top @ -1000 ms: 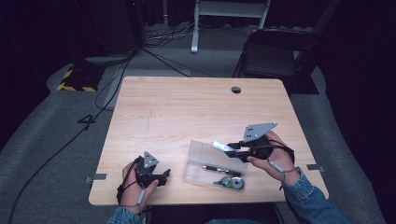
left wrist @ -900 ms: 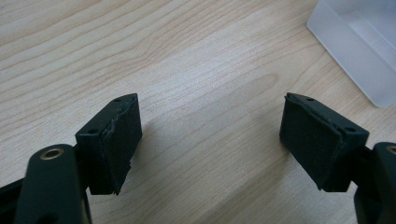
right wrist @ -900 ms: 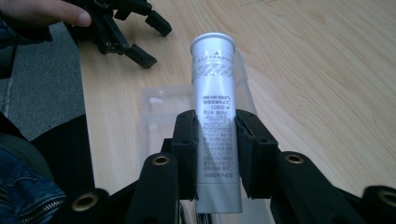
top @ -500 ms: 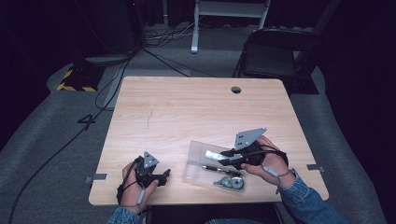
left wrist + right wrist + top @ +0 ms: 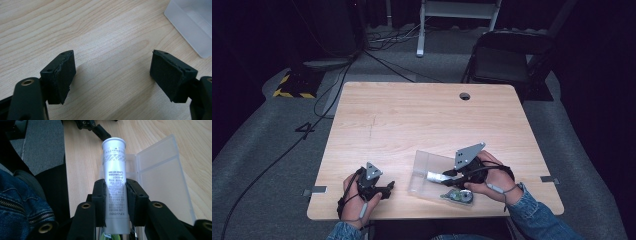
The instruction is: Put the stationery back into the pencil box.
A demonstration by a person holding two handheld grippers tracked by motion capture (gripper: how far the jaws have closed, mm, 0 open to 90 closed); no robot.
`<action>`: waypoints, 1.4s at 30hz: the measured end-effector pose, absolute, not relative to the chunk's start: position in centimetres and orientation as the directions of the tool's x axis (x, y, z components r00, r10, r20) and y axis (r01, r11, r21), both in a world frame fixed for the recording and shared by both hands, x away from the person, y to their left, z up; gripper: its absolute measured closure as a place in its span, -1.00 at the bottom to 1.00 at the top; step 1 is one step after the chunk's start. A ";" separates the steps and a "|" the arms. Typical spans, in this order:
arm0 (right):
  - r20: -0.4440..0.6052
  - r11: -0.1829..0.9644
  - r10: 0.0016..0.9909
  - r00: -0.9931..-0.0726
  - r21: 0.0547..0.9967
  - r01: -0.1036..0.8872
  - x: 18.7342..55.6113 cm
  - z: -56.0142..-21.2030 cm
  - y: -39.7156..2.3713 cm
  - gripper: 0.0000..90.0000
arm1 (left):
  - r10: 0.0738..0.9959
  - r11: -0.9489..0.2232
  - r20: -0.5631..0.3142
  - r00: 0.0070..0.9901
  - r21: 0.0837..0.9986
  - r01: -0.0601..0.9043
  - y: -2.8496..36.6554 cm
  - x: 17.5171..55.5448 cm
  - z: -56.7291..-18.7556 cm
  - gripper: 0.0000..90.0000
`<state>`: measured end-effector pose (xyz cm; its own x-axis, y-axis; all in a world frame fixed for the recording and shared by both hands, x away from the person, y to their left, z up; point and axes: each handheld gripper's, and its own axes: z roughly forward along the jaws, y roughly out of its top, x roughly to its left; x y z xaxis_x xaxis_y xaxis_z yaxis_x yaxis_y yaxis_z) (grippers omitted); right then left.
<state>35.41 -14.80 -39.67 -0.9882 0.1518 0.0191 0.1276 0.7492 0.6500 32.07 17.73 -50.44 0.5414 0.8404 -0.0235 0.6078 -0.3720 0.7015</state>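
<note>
My right gripper (image 5: 448, 175) is shut on a silver tube (image 5: 436, 176) with small black print, held level over the clear plastic box (image 5: 424, 165) near the table's front edge. In the right gripper view the tube (image 5: 114, 170) sticks out past the gripper (image 5: 115, 195), cap end away from me, above the box's open lid (image 5: 160, 170). My left gripper (image 5: 388, 189) rests on the wood at the front left, left of the box. Its jaws stand wide apart with bare table between them (image 5: 112, 72). A corner of the box (image 5: 192, 25) lies just beyond them.
A round green and white item (image 5: 458, 196) lies in the box's near end, beside the right hand. The wooden table (image 5: 422, 120) has a cable hole (image 5: 464, 96) at the back. A black chair (image 5: 507, 65) and floor cables stand behind the table.
The right gripper has carried the tube to the left and a little lower, so it now lies over the box. The left gripper has stayed where it was.
</note>
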 end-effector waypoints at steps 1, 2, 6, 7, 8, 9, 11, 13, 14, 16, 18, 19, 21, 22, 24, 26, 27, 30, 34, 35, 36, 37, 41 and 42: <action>0.019 0.755 0.148 -0.989 0.644 0.125 35.4 -39.8 -14.7 0.57 | 0.840 -0.372 -0.024 0.542 0.701 0.608 17.7 32.1 -50.4 -0.53; 0.020 0.759 0.145 -0.989 0.639 0.124 35.4 -39.9 -14.7 0.57 | 0.840 -0.372 -0.024 0.542 0.702 0.608 17.7 32.1 -50.4 -0.53; 0.029 0.780 0.133 -0.991 0.614 0.123 35.4 -40.5 -14.4 0.57 | 0.838 -0.375 -0.022 0.545 0.701 0.606 17.7 32.1 -50.4 -0.53; 0.030 0.784 0.128 -0.991 0.609 0.119 35.5 -40.6 -14.4 0.57 | 0.838 -0.376 -0.022 0.545 0.701 0.606 17.7 32.1 -50.4 -0.53; 0.032 0.788 0.125 -0.992 0.605 0.119 35.5 -40.8 -14.3 0.57 | 0.838 -0.375 -0.022 0.546 0.702 0.605 17.7 32.1 -50.4 -0.53; 0.037 0.791 0.126 -0.991 0.600 0.122 35.5 -40.9 -14.3 0.57 | 0.838 -0.376 -0.022 0.545 0.702 0.605 17.7 32.1 -50.4 -0.53; 0.041 0.799 0.119 -0.992 0.589 0.121 35.5 -41.2 -14.1 0.57 | 0.837 -0.376 -0.022 0.546 0.702 0.605 17.7 32.1 -50.4 -0.53; 0.045 0.806 0.113 -0.993 0.580 0.119 35.5 -41.4 -14.0 0.57 | 0.837 -0.376 -0.022 0.547 0.702 0.605 17.7 32.1 -50.4 -0.53; 0.048 0.808 0.112 -0.993 0.577 0.119 35.5 -41.5 -14.0 0.57 | 0.837 -0.377 -0.021 0.547 0.701 0.605 17.7 32.1 -50.4 -0.53; 0.055 0.814 0.110 -0.992 0.568 0.122 35.5 -41.9 -13.8 0.57 | 0.837 -0.377 -0.021 0.547 0.701 0.605 17.7 32.1 -50.4 -0.53; 0.056 0.818 0.109 -0.992 0.562 0.121 35.6 -42.2 -13.7 0.57 | 0.837 -0.377 -0.021 0.547 0.701 0.605 17.7 32.1 -50.4 -0.53; 0.056 0.820 0.108 -0.993 0.559 0.121 35.6 -42.3 -13.7 0.57 | 0.837 -0.377 -0.022 0.547 0.702 0.604 17.7 32.1 -50.4 -0.53; 0.058 0.825 0.106 -0.993 0.552 0.121 35.7 -42.6 -13.5 0.57 | 0.837 -0.379 -0.021 0.547 0.700 0.606 17.7 32.1 -50.4 -0.53; 0.058 0.828 0.103 -0.993 0.548 0.118 35.7 -42.8 -13.4 0.57 | 0.836 -0.380 -0.019 0.548 0.700 0.605 17.7 32.1 -50.4 -0.53; 0.056 0.835 0.095 -0.994 0.538 0.111 35.8 -43.2 -13.2 0.57 | 0.836 -0.380 -0.020 0.548 0.700 0.605 17.7 32.1 -50.4 -0.53; 0.059 0.840 0.100 -0.993 0.531 0.116 35.8 -43.5 -13.1 0.57 | 0.836 -0.379 -0.020 0.548 0.702 0.603 17.7 32.2 -50.4 -0.53; 0.060 0.842 0.094 -0.994 0.528 0.112 35.9 -43.6 -13.0 0.57 | 0.836 -0.380 -0.019 0.548 0.700 0.605 17.7 32.1 -50.4 -0.53; 0.066 0.847 0.095 -0.993 0.519 0.116 36.1 -44.0 -12.8 0.57 | 0.836 -0.380 -0.020 0.548 0.700 0.605 17.7 32.1 -50.4 -0.53; 0.077 0.854 0.086 -0.993 0.507 0.113 36.3 -44.5 -12.6 0.57 | 0.836 -0.380 -0.020 0.548 0.700 0.605 17.7 32.1 -50.4 -0.53; 0.076 0.856 0.082 -0.994 0.505 0.109 36.4 -44.7 -12.5 0.57 | 0.836 -0.380 -0.019 0.548 0.700 0.605 17.7 32.1 -50.4 -0.53; 0.078 0.858 0.083 -0.993 0.501 0.111 36.4 -44.8 -12.5 0.57 | 0.836 -0.380 -0.019 0.548 0.700 0.605 17.7 32.1 -50.4 -0.53; 0.078 0.858 0.083 -0.993 0.501 0.111 36.4 -44.8 -12.5 0.57 | 0.836 -0.380 -0.019 0.548 0.699 0.605 17.7 32.1 -50.4 -0.53; 0.075 0.863 0.076 -0.994 0.495 0.103 36.6 -45.1 -12.2 0.57 | 0.836 -0.380 -0.019 0.548 0.700 0.605 17.7 32.1 -50.4 -0.53; 0.072 0.864 0.071 -0.995 0.494 0.097 36.7 -45.2 -12.1 0.57 | 0.836 -0.379 -0.020 0.548 0.702 0.603 17.7 32.2 -50.4 -0.53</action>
<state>36.72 -12.15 -45.16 -0.9949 0.0712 0.0716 0.0974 0.8642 0.4937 32.15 17.73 -50.44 0.5479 0.8363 -0.0198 0.6032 -0.3785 0.7021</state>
